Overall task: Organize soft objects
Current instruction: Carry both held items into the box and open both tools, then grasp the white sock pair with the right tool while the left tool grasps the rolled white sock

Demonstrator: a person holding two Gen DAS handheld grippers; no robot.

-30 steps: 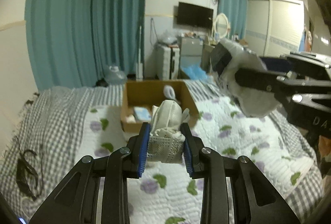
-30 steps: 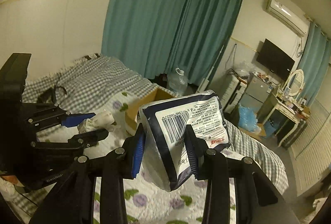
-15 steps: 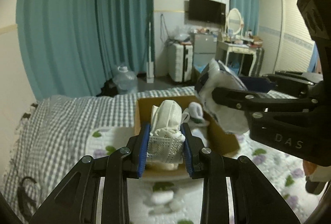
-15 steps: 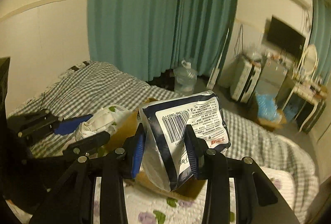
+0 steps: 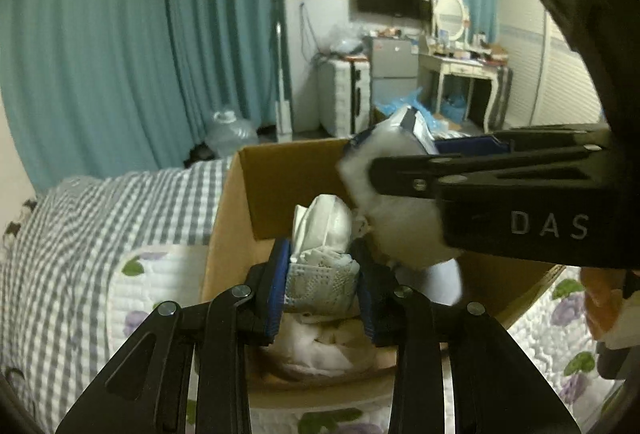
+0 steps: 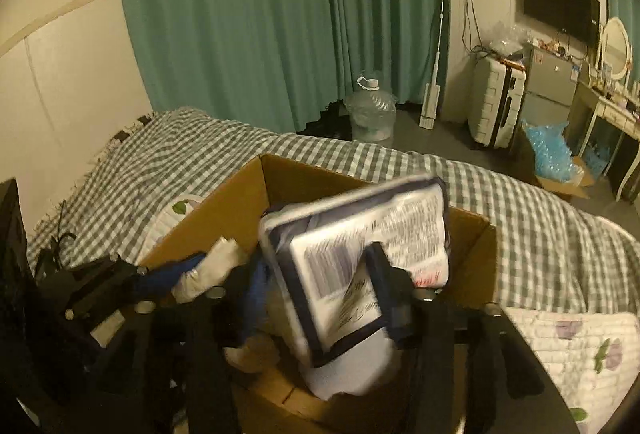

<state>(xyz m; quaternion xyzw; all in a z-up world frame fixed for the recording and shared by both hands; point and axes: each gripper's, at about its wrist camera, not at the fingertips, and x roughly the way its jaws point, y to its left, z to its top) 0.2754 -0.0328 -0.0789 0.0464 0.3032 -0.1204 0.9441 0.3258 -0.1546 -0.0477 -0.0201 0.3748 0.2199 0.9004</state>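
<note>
An open cardboard box (image 5: 280, 185) stands on the bed. My left gripper (image 5: 322, 288) is shut on a white mesh cloth bundle (image 5: 322, 246) and holds it over the box's near side. My right gripper (image 6: 320, 308) holds a white and navy soft packet (image 6: 360, 266) over the box (image 6: 224, 218); the view is blurred and its jaws look a little apart around the packet. In the left wrist view the right gripper (image 5: 404, 169) reaches in from the right with the packet (image 5: 394, 205). White soft things (image 5: 320, 346) lie inside the box.
The bed has a grey checked blanket (image 6: 192, 149) and a white floral quilt (image 5: 152, 286). Beyond the bed are teal curtains (image 6: 260, 13), a water jug (image 6: 370, 109), a white suitcase (image 6: 494, 101) and a dressing table (image 5: 464, 73).
Both grippers have moved forward from above the quilt to over the box, each with its load. The packet now tilts and blurs in the right gripper, whose jaws look wider.
</note>
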